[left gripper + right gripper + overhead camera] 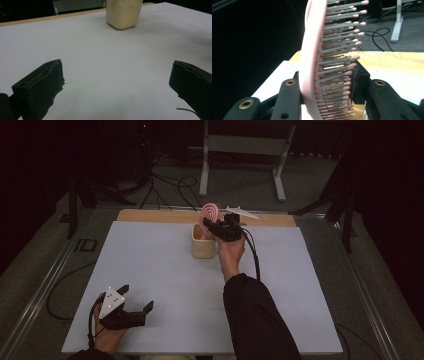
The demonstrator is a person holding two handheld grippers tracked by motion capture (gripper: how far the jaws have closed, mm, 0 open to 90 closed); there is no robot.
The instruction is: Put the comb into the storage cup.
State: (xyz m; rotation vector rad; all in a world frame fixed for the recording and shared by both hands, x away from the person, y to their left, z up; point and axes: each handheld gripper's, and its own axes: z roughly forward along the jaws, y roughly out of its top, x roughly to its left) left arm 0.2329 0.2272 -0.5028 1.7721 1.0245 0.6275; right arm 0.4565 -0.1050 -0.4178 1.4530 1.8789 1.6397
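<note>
In the high view, the right claw [220, 227] sits just above centre of the frame, clamped on a pink hairbrush [208, 213] whose head rises up and to the left of it, directly over the rim of a cream cup [203, 243] standing on the bench [160, 270]. The brush's long axis runs roughly upright, tilted slightly toward the upper left, so the cup's mouth lies straight below the gripped end; the likely move is a short lowering into it. The left claw [135, 302] rests at the lower left of the frame, well apart from the cup, so the right hand is by far the nearer. Whether the brush's handle already dips inside the cup is hidden behind the claw. In the left gripper view, the two black jaws stand wide apart at the lower corners with nothing between them, and the cup [123, 13] appears at the top centre, its upper part cut off by the frame edge. In the right gripper view, the hairbrush [312, 62] stands edge-on in mid-frame, bristles pointing right, pinched between the jaws at the bottom; a glimpse of the cup's interior shows below, but the brush's lower end is cut off.
</note>
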